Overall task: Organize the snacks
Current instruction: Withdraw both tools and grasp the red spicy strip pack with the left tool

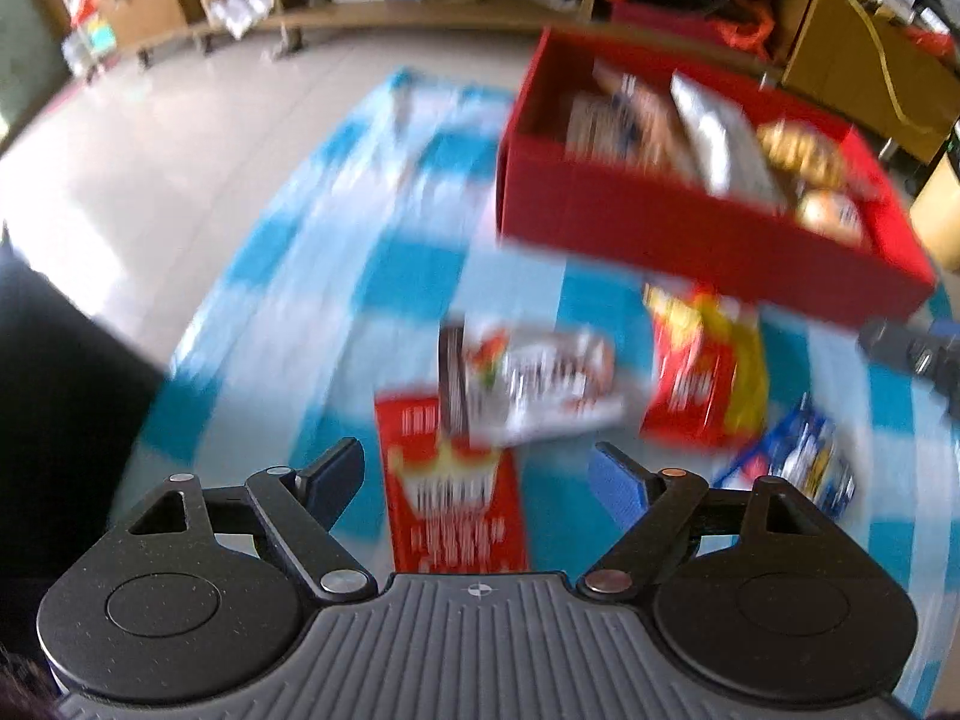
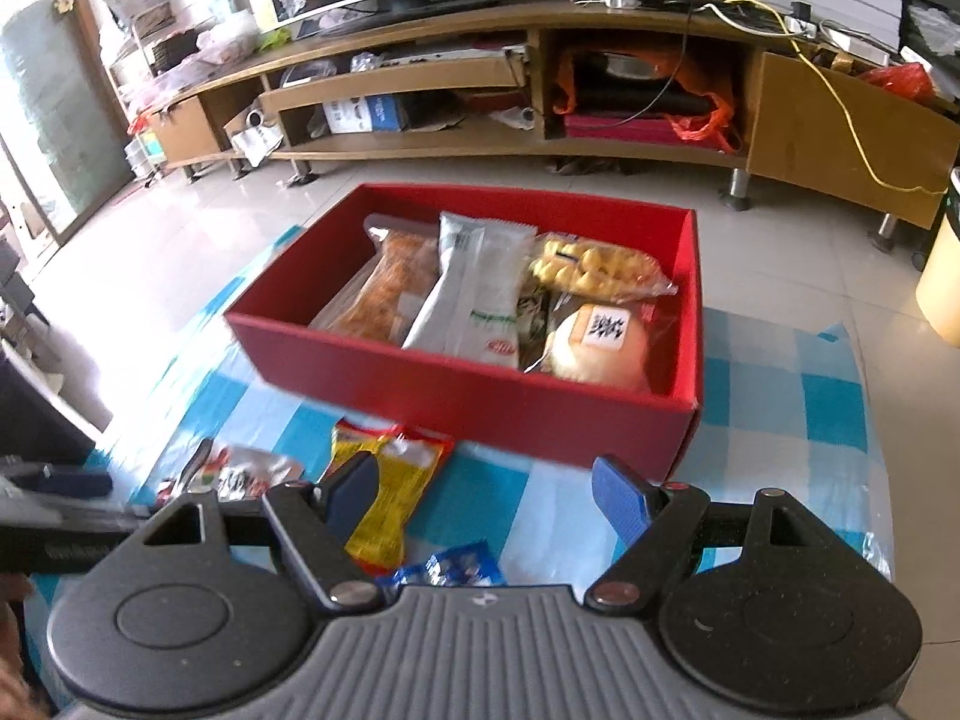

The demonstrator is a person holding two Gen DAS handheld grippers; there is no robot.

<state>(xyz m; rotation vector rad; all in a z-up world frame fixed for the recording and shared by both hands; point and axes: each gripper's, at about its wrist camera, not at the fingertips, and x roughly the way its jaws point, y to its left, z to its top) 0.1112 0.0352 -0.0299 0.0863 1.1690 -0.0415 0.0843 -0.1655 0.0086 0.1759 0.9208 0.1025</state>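
A red box (image 2: pixel 480 396) stands on a blue-and-white checked cloth (image 2: pixel 780 408) and holds several snack packs, among them a white pack (image 2: pixel 474 294) and a round bun (image 2: pixel 600 342). Loose on the cloth in front of it lie a yellow-red pack (image 2: pixel 390 492), a blue pack (image 2: pixel 450 567) and a white pack (image 2: pixel 252 471). My right gripper (image 2: pixel 486 498) hangs open above the cloth near the box's front wall. The left wrist view is blurred: my left gripper (image 1: pixel 480 474) is open above a red pack (image 1: pixel 450 492), with the white pack (image 1: pixel 540 384) just beyond.
A long wooden TV stand (image 2: pixel 540 144) full of clutter runs along the back wall. A yellow bin (image 2: pixel 942 276) stands at the right. Pale floor tiles (image 2: pixel 180 240) surround the cloth, and dark furniture (image 1: pixel 54 372) sits at the left.
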